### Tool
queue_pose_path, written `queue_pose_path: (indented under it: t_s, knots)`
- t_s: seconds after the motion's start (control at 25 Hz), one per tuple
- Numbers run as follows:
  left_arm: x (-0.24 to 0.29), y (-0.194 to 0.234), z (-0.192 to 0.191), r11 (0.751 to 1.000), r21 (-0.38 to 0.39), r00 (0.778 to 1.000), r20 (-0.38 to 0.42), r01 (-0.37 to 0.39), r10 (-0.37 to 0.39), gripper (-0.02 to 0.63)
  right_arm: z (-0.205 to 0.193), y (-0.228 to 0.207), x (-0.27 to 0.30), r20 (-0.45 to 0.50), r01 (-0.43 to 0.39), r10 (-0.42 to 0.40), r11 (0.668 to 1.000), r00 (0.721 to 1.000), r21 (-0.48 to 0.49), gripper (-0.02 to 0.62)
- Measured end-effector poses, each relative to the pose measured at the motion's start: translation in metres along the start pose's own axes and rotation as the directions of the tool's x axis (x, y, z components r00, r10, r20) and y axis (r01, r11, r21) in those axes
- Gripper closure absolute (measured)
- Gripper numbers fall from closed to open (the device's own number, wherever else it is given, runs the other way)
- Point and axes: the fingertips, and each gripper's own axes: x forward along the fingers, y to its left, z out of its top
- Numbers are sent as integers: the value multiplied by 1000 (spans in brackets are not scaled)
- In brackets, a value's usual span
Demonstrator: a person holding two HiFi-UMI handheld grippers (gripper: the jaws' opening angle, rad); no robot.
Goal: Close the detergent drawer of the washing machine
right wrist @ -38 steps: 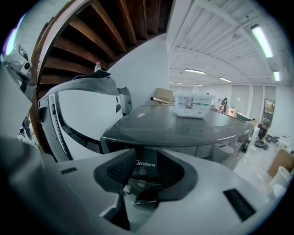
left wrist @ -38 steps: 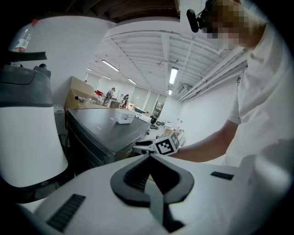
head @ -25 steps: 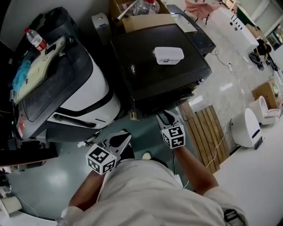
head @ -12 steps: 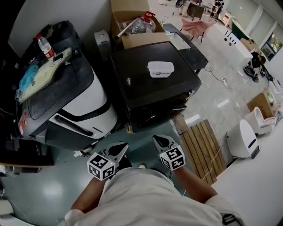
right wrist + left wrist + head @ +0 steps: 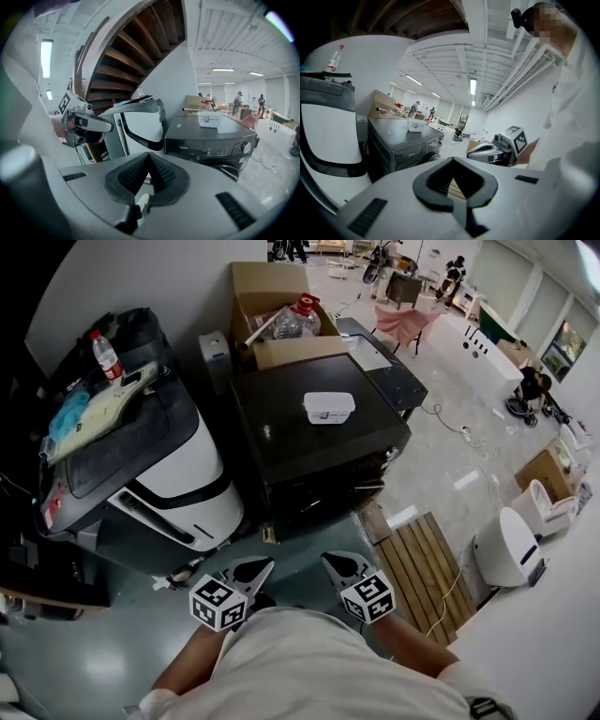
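The black washing machine (image 5: 319, 427) stands ahead of me with a white lidded tub (image 5: 328, 407) on its top. Its control panel with a round knob (image 5: 243, 146) faces me in the right gripper view; the drawer front at the panel's left (image 5: 185, 149) looks flush. My right gripper (image 5: 339, 566) hangs well short of the washer, close to my body. Its jaws have just been closing and now meet with nothing between them. My left gripper (image 5: 251, 570) hovers beside it over the green floor, pads touching, holding nothing.
A white-and-black machine (image 5: 141, 456) stands left of the washer with a water bottle (image 5: 106, 352) and clutter on top. A cardboard box (image 5: 281, 315) sits behind. A wooden slat mat (image 5: 427, 568) and a white rounded unit (image 5: 506, 549) lie to the right.
The right gripper has drawn back from the washer's front edge toward my body. The left gripper has also pulled back a little. More of the room beyond the washer shows.
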Motion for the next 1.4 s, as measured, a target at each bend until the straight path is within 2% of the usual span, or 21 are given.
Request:
queue_pose_path:
  t_s: [0.12,0.48,1.4]
  knots:
    - [-1,-7,-6,1000,2,1000,-4,6,-6,611,-1,8,-8,2,-7,8,1000,1000,-30,591]
    - [-2,-21,-18,1000,13,1000,-21,13,-13,611,-7,18,-27,14,-12,12,1000,1000,-17,591]
    - [-18,-25,-36,1000,12,999,-46,-5,6,611,-13,38,-27,31,-37,38,999,999,-31,591]
